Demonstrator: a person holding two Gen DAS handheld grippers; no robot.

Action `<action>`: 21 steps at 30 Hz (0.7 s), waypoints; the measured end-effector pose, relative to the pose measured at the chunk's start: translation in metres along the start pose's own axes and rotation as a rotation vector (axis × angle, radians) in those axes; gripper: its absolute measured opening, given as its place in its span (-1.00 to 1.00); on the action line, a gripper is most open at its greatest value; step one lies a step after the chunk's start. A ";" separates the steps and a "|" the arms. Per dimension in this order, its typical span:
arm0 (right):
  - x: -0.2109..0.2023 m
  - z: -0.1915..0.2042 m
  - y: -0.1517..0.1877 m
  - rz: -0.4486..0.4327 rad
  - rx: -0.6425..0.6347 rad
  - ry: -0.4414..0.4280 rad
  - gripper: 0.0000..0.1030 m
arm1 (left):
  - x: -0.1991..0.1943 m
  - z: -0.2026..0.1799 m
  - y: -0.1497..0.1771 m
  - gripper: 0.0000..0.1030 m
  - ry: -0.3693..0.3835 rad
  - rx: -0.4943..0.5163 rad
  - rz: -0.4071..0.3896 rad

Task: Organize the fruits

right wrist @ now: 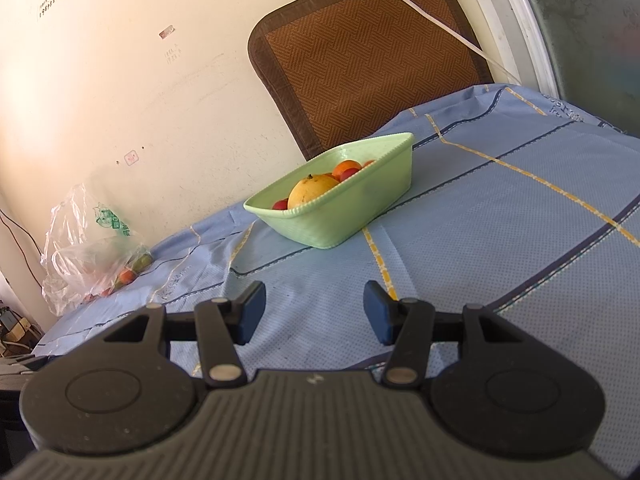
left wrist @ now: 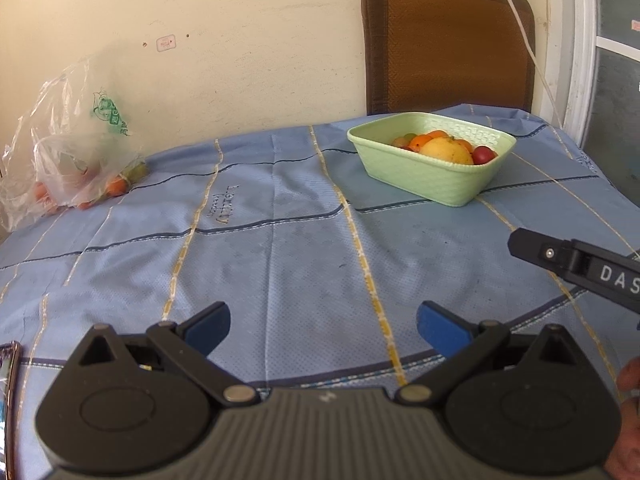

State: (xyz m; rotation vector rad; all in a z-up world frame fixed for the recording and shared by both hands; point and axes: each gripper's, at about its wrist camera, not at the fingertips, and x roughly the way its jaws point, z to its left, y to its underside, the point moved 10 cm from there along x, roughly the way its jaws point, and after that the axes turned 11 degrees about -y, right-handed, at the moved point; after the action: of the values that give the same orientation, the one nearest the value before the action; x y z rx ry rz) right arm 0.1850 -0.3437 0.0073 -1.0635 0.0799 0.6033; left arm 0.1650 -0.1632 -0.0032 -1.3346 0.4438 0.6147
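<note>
A pale green basket [left wrist: 420, 176] [right wrist: 360, 208] stands on the blue tablecloth near the far edge. It holds a large yellow-orange fruit [left wrist: 447, 151] [right wrist: 310, 191], small oranges [left wrist: 420, 141] [right wrist: 346, 168], red tomatoes [left wrist: 483, 155] [right wrist: 280, 204] and a green grape. A clear plastic bag [left wrist: 68, 160] [right wrist: 86, 264] with more small oranges and green fruit lies at the far left by the wall. My left gripper [left wrist: 323, 330] hangs open over bare cloth, nothing between its blue pads. My right gripper [right wrist: 314, 312] is also open and empty, well short of the basket; one of its fingers [left wrist: 576, 260] shows at the right of the left wrist view.
A brown woven cushion [left wrist: 448, 40] [right wrist: 360, 56] leans against the wall behind the basket. A white cable [left wrist: 532, 52] runs down from a wall plug. The blue cloth [left wrist: 280, 248] [right wrist: 500, 220] lies bare between grippers and basket. A person's fingertips [left wrist: 628, 376] show at lower right.
</note>
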 end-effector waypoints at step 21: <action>0.001 0.001 0.000 0.002 -0.002 0.004 0.12 | 0.009 0.021 0.001 1.00 -0.112 -0.019 0.004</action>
State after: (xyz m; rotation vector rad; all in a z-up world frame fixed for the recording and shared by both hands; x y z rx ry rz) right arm 0.1854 -0.3425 0.0076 -1.0666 0.0837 0.6030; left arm 0.1703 -0.1409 -0.0056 -1.3104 0.3498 0.6948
